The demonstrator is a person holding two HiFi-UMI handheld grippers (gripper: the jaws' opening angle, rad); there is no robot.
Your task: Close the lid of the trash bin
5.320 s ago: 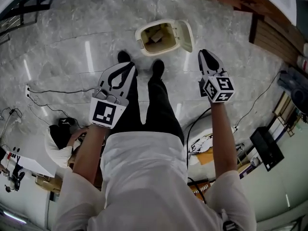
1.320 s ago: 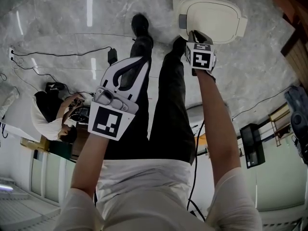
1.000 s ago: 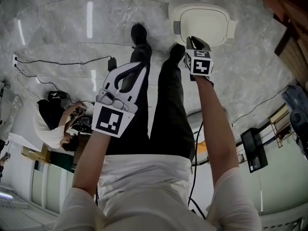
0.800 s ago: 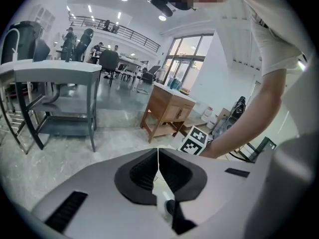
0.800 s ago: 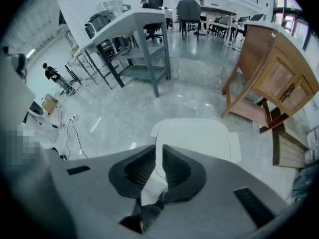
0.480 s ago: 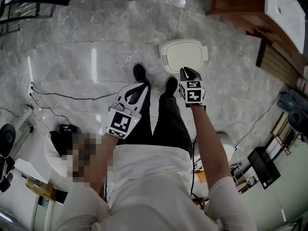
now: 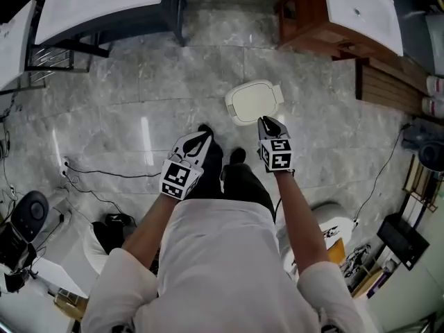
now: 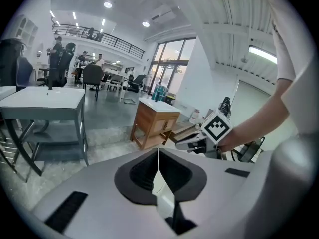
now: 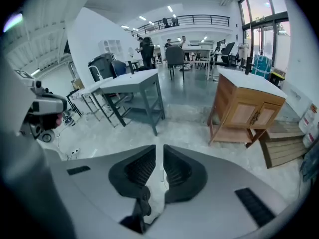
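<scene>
The cream trash bin (image 7: 253,103) stands on the marble floor just beyond the person's shoes, with its lid down flat. My right gripper (image 7: 267,122) hangs in the air well above the bin's near edge and touches nothing. Its jaws stand a narrow slit apart with nothing between them (image 9: 159,149). My left gripper (image 7: 202,138) is held over the person's legs, left of the bin. Its jaws meet at the tips and are empty (image 8: 158,151). The left gripper view shows the right gripper's marker cube (image 8: 217,126); the bin is in neither gripper view.
A wooden cabinet (image 7: 305,12) stands beyond the bin and a slatted wooden pallet (image 7: 388,82) to its right. Grey tables (image 7: 104,5) stand at the far left. Cables (image 7: 104,172) run over the floor at the left. A white stool (image 7: 333,220) is behind the right arm.
Both grippers have risen away from the bin, the right one more, and the bin looks smaller and farther below. The lid stays down.
</scene>
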